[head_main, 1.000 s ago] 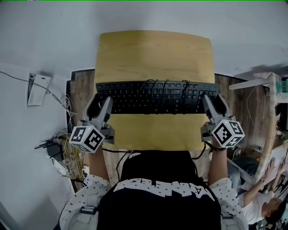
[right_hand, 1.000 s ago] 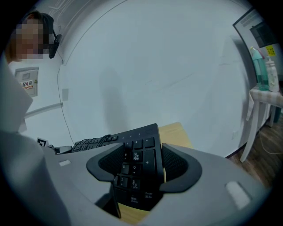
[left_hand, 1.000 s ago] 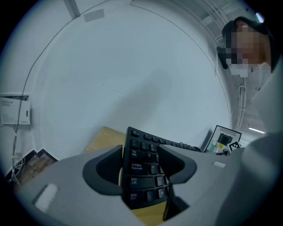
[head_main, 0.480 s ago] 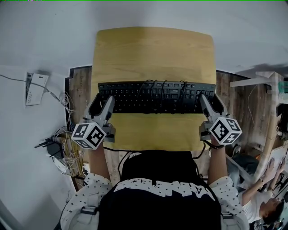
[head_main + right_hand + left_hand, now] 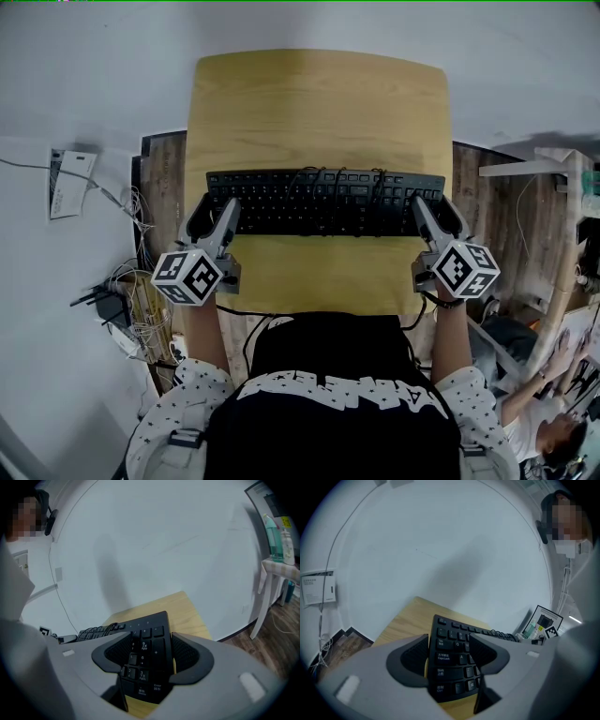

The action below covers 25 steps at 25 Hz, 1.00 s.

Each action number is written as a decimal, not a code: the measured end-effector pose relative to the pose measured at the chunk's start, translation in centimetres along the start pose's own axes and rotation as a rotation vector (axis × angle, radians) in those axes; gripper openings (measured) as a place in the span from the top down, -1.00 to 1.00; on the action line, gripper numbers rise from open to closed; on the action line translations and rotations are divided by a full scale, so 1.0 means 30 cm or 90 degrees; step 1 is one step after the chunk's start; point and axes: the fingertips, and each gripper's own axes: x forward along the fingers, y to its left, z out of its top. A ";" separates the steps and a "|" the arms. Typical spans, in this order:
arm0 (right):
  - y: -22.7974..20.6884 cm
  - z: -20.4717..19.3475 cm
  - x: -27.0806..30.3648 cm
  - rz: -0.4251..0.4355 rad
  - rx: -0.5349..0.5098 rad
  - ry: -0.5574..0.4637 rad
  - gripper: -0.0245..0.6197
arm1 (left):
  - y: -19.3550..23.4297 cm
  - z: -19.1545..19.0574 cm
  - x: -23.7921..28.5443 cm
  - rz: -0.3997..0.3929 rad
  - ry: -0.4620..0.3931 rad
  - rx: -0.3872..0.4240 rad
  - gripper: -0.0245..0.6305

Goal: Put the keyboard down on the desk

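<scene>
Black full-size keyboard [image 5: 323, 202], cable [image 5: 342, 176] bundled on its far edge, sits crosswise over mid of light wooden desk [image 5: 319, 103]. L gripper [image 5: 216, 212] jaws clamp its left end; R gripper [image 5: 432, 209] jaws clamp the right, numpad end.

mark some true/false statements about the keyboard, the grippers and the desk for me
1. The left hand-held gripper and the right hand-held gripper each grip one end of the keyboard. True.
2. The keyboard is white. False: it is black.
3. The keyboard's number pad end sits between the jaws of the right hand-held gripper. True.
4. The desk has a glass top. False: its top is light wood.
</scene>
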 end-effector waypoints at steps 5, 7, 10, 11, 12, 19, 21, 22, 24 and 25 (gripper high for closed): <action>-0.019 -0.029 0.014 -0.006 0.010 0.020 0.05 | 0.008 -0.025 0.017 0.004 0.012 -0.010 0.14; -0.028 -0.040 0.018 -0.008 0.011 0.024 0.05 | 0.012 -0.037 0.020 0.006 0.018 -0.015 0.14; -0.032 -0.051 0.027 -0.009 0.014 0.037 0.05 | 0.017 -0.048 0.027 0.011 0.026 -0.018 0.14; -0.033 -0.054 0.030 -0.010 0.015 0.039 0.05 | 0.019 -0.051 0.028 0.013 0.029 -0.018 0.14; -0.035 -0.057 0.032 -0.011 0.016 0.040 0.05 | 0.021 -0.055 0.030 0.015 0.031 -0.019 0.14; -0.044 -0.083 0.038 -0.015 0.019 0.054 0.05 | 0.031 -0.079 0.035 0.021 0.044 -0.022 0.14; -0.045 -0.089 0.042 -0.017 0.020 0.059 0.05 | 0.035 -0.084 0.036 0.024 0.050 -0.021 0.13; -0.046 -0.093 0.043 -0.018 0.021 0.061 0.05 | 0.036 -0.086 0.036 0.025 0.052 -0.020 0.12; -0.051 -0.098 0.043 -0.020 0.023 0.062 0.05 | 0.036 -0.093 0.037 0.025 0.056 -0.021 0.12; -0.056 -0.100 0.043 -0.022 0.023 0.062 0.05 | 0.035 -0.096 0.039 0.026 0.057 -0.021 0.12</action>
